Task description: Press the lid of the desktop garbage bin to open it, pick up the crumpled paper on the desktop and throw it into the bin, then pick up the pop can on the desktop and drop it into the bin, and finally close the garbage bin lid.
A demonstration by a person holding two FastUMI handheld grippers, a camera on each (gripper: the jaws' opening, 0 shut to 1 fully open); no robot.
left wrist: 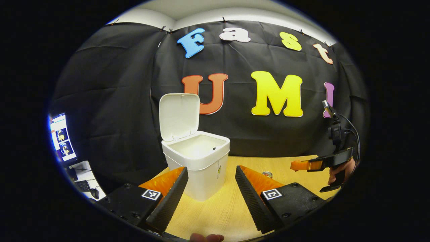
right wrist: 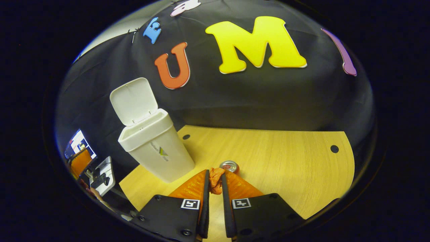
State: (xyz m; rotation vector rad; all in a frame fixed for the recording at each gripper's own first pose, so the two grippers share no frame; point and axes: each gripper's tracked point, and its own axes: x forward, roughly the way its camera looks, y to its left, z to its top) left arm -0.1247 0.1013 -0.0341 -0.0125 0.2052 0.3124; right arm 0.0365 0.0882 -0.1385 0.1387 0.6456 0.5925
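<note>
Crumpled paper [right wrist: 215, 180] half hidden between right gripper [right wrist: 215, 188] fingers [right wrist: 195, 188].

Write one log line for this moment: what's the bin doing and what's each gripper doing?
bin: lid up | right gripper: shut on crumpled paper | left gripper: open, empty | pop can: on table
</note>
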